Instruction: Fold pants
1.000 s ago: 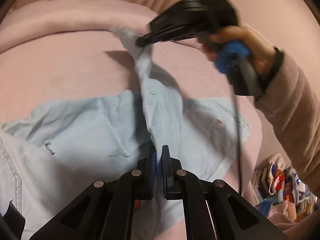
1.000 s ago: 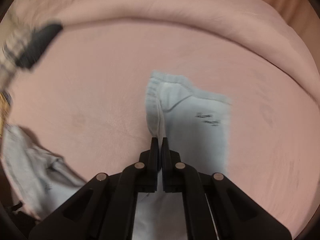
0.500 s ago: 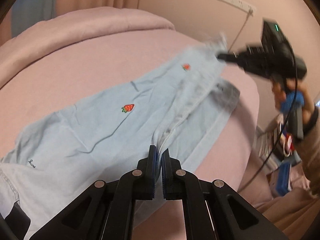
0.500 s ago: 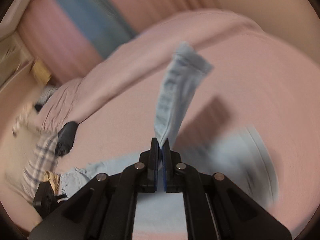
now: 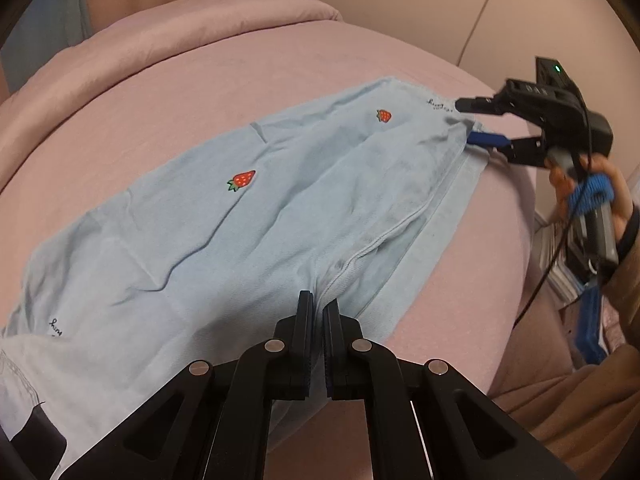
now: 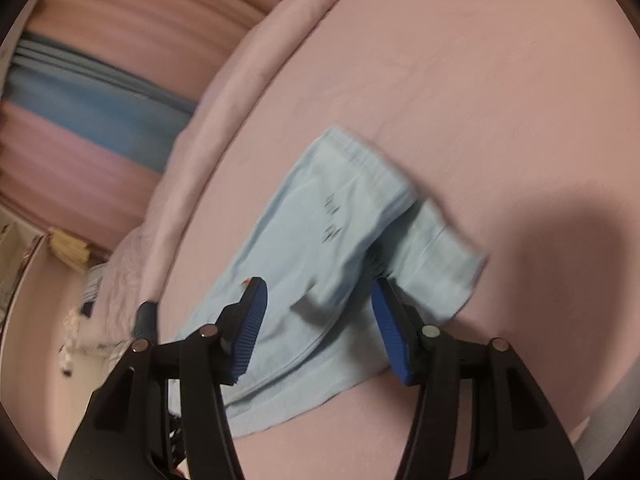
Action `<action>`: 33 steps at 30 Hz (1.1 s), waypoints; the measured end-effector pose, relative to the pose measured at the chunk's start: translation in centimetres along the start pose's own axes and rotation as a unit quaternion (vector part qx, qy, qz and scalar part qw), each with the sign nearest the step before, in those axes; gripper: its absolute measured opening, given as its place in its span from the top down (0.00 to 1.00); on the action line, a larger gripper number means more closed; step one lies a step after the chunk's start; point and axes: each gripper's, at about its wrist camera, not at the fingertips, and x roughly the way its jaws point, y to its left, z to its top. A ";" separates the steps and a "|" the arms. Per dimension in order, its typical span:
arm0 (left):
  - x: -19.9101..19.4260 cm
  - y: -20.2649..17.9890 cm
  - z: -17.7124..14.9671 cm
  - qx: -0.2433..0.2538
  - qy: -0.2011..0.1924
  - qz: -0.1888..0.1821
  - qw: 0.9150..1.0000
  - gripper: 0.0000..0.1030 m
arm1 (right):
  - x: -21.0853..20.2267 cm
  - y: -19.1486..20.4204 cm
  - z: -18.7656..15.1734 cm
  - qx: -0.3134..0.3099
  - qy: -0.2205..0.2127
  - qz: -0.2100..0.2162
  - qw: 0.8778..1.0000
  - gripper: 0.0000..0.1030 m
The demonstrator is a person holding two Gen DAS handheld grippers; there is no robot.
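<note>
Your light blue cotton pants with little red strawberries (image 5: 280, 216) lie flat on the pink bed (image 5: 200, 80), close to its near edge. One leg is folded over the other, so the two legs sit stacked and the cuffs almost line up. The cuffs reach toward the far right corner of the bed, and the waist end lies at the left.

Your left gripper (image 5: 316, 312) has its black fingers pressed together on the fabric, pinching the thick seam near the middle of the pants. That pinch probably keeps the pants from sliding while the other end gets laid down.

Your right gripper (image 5: 478, 122) is at the cuff end. Its jaws are opening. In the right wrist view the blue pads (image 6: 250, 322) stand apart, and the cuffs lie flat on the bed between and beyond them. The pads do not press on the cloth, so the leg looks let go here. It makes sense to let go at this spot, because the top cuff has landed over the bottom one.

The top leg sits a little crooked, so a strip of the lower leg shows along the near side. A few soft wrinkles cross the middle.

I think the first fold is nearly done. You probably need to fold the pants in half next, bringing the cuffs toward the waist.
</note>
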 end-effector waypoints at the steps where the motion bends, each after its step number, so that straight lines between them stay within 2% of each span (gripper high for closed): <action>1: -0.1 0.1 0.1 0.002 0.002 0.001 1.000 0.97 | 0.3 0.2 0.2 0.002 -0.001 -0.008 1.000 0.49; 2: -0.1 0.1 -0.2 0.003 0.003 0.002 1.000 0.98 | 0.5 0.1 0.6 0.002 0.001 -0.014 1.000 0.51; 3: 0.0 0.1 -0.2 0.003 0.003 0.003 1.000 0.98 | 0.7 0.1 0.9 0.000 0.001 -0.018 1.000 0.63; 4: -0.1 -0.1 -0.3 0.001 0.002 0.002 1.000 0.99 | 1.0 0.5 1.1 -0.009 -0.001 -0.019 1.000 0.84; 5: -0.4 0.0 -0.3 -0.001 -0.001 0.001 1.000 0.99 | 0.9 0.3 1.3 -0.014 -0.003 -0.015 1.000 0.91; 9: -2.1 -0.2 -0.2 0.001 -0.024 -0.004 1.000 0.99 | -1.2 -1.7 1.7 -0.023 -0.015 0.002 1.000 0.95; 11: -3.3 -0.5 -0.2 0.011 -0.034 -0.011 0.999 0.99 | -2.5 -1.7 1.6 -0.030 -0.020 0.011 0.999 0.95; 14: -3.8 -1.2 -0.5 0.033 -0.032 -0.015 0.999 0.99 | -3.5 -1.7 1.4 -0.047 -0.017 0.001 0.999 0.95; 20: -1.1 -2.2 -1.7 0.055 0.010 -0.004 0.998 0.99 | -0.5 -4.4 0.2 -0.046 0.030 -0.066 0.996 0.96; 24: -1.0 -1.8 -1.3 0.044 0.016 -0.014 0.999 0.99 | -0.2 -5.4 0.9 -0.023 0.032 -0.052 0.998 0.98; 26: -2.0 -1.8 -1.4 0.045 0.014 -0.018 0.999 0.99 | -0.5 -5.4 1.5 -0.020 0.042 -0.047 0.998 0.95; 29: -4.4 -1.4 -1.7 0.042 0.004 -0.037 0.998 0.97 | -2.2 -4.9 2.4 -0.046 0.033 -0.080 0.995 0.79; 30: -5.2 -1.0 -1.8 0.033 -0.002 -0.047 0.998 0.97 | -2.9 -4.6 2.8 -0.059 0.022 -0.094 0.994 0.74; 31: -6.0 -0.5 -1.8 0.017 -0.012 -0.062 0.998 0.97 | -3.7 -4.2 3.2 -0.072 0.007 -0.114 0.991 0.64; 33: -7.5 0.9 -1.7 -0.018 -0.040 -0.086 0.995 0.97 | -5.3 -3.6 3.9 -0.100 -0.034 -0.165 0.981 0.59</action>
